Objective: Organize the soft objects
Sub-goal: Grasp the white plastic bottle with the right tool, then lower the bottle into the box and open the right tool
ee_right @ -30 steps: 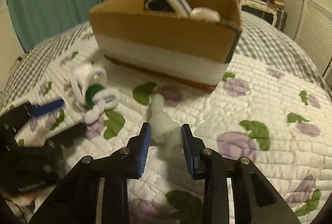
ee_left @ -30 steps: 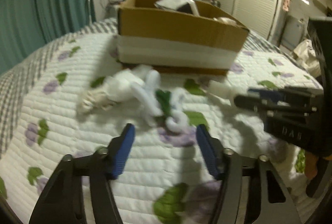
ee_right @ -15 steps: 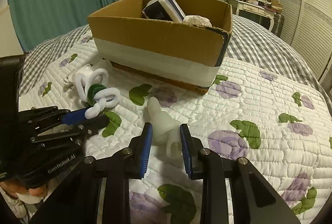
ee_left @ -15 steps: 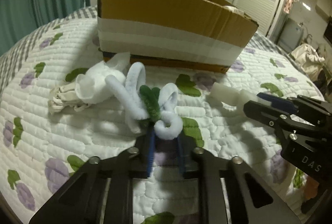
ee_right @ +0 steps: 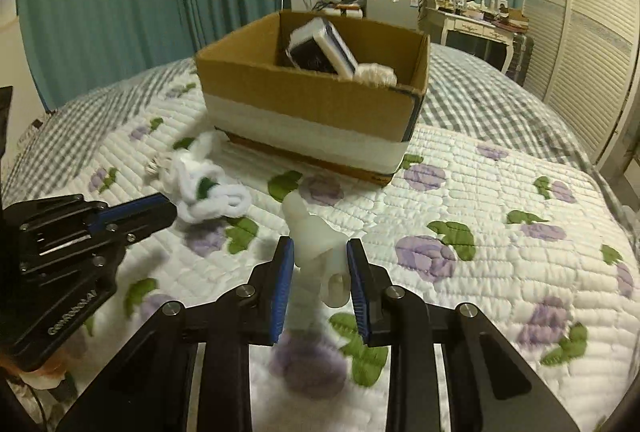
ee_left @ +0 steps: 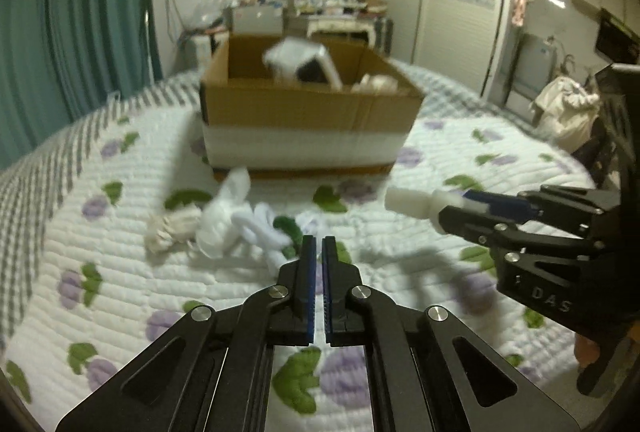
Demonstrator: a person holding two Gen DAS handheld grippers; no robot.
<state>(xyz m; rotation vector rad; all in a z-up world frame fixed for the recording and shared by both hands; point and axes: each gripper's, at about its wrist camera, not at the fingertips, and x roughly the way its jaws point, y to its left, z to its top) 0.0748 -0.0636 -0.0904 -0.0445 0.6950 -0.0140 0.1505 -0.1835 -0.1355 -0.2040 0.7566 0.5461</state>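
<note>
Now both grippers are raised higher above the quilted bed [ee_right: 500, 192] than half a second earlier, so the cardboard box [ee_right: 312, 104] looks smaller and its inside shows in both views. The right gripper [ee_right: 320, 284] grips a white soft plastic piece [ee_right: 316, 244] between its blue pads [ee_right: 282, 284]; the jaws stand at a middling width, pressed on the piece's two sides, and the piece, which lay on the quilt before, now hangs above it with its narrow end pointing toward the box. In the left wrist view this same piece [ee_left: 416, 202] juts out from the right gripper's tips [ee_left: 472, 210] at the right side, in front of the box's near right corner. The left gripper [ee_left: 318, 272] has its jaws nearly closed, with only a thin slit between the pads, as earlier; whether they pinch anything cannot be told. Just beyond its tips lies the white and green pipe-cleaner bundle [ee_left: 264, 228], touching a crumpled white cloth [ee_left: 220, 216] and a cream knotted rope piece [ee_left: 168, 228], all on the quilt near the box's front wall, toward the bed's left side. Inside the box a white-edged dark pack [ee_right: 320, 48] leans tilted, beside a pale fluffy item [ee_right: 376, 74]. The left wrist view is blurred.
</note>
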